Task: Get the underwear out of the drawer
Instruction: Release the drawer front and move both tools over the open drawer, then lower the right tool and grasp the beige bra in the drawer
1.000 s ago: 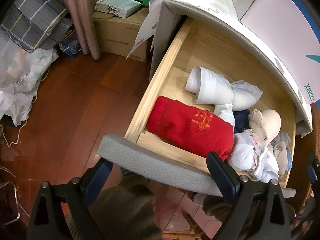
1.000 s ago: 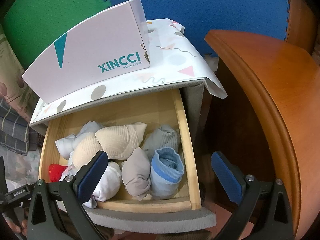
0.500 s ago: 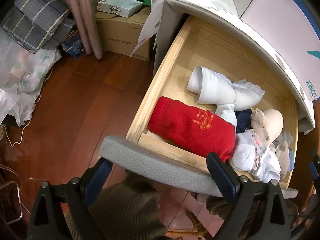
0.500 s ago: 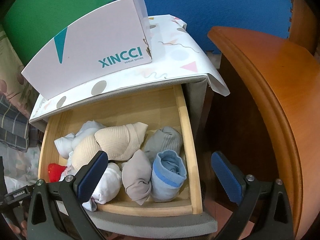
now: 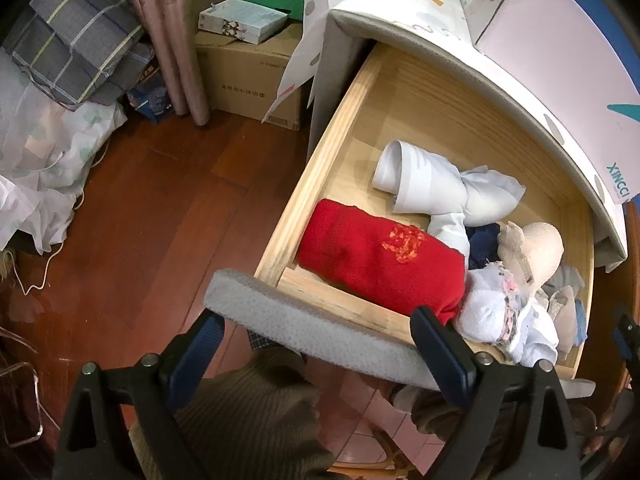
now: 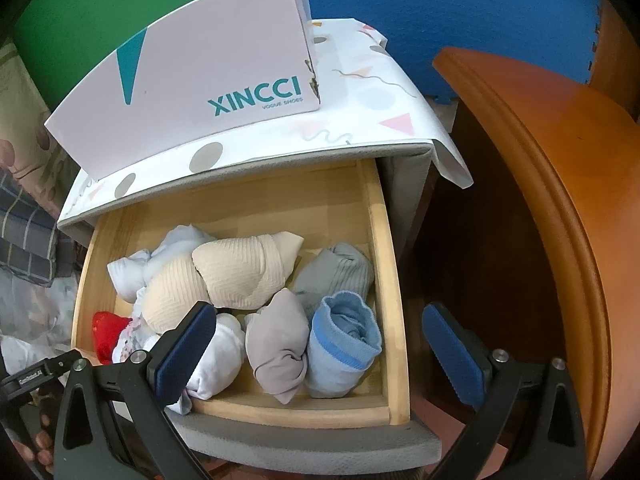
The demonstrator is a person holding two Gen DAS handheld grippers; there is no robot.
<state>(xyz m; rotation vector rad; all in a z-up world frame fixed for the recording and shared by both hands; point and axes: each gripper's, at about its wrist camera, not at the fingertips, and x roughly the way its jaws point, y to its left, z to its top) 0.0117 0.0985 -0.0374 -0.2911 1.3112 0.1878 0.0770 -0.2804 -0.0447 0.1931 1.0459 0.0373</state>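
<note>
Left gripper (image 5: 324, 354): spread wide, holding nothing; it hangs over the padded grey front (image 5: 304, 332) of the drawer, one blue pad outside the left corner, the other above the front edge near the red bundle.
Right gripper (image 6: 320, 344): also spread wide and empty; its left pad sits over the white roll, its right pad outside the drawer's right wall, over the dark gap beside the orange wooden furniture (image 6: 560, 216).
Drawer (image 6: 394, 280): pulled out, pale wood, contents piled toward the front and right.
Underwear, front row: white roll (image 6: 220, 360), grey-beige roll (image 6: 276, 352) and light-blue roll (image 6: 344, 344) lie side by side, touching, against the front wall.
Underwear, behind: a beige ribbed piece (image 6: 224, 276) lies across the middle, a grey roll (image 6: 336, 272) to its right, a pale-blue bundle (image 6: 132, 276) to its left.
Red bundle (image 5: 380, 256): lies along the front-left of the drawer, touching a white floral piece (image 5: 492, 312); a white rolled garment (image 5: 424, 184) lies behind it.
In the way: the cabinet's top overhangs the drawer's rear; nothing covers the front row.
On top: a patterned white cover (image 6: 360, 92) with a pink XINCCI shoe box (image 6: 192, 92) on it.
Around: red-brown wooden floor (image 5: 140, 200), a cardboard box (image 5: 248, 80), a curtain (image 5: 168, 32), plaid cloth (image 5: 76, 36).
Person: an olive knitted sleeve (image 5: 244, 412) under the left gripper.
</note>
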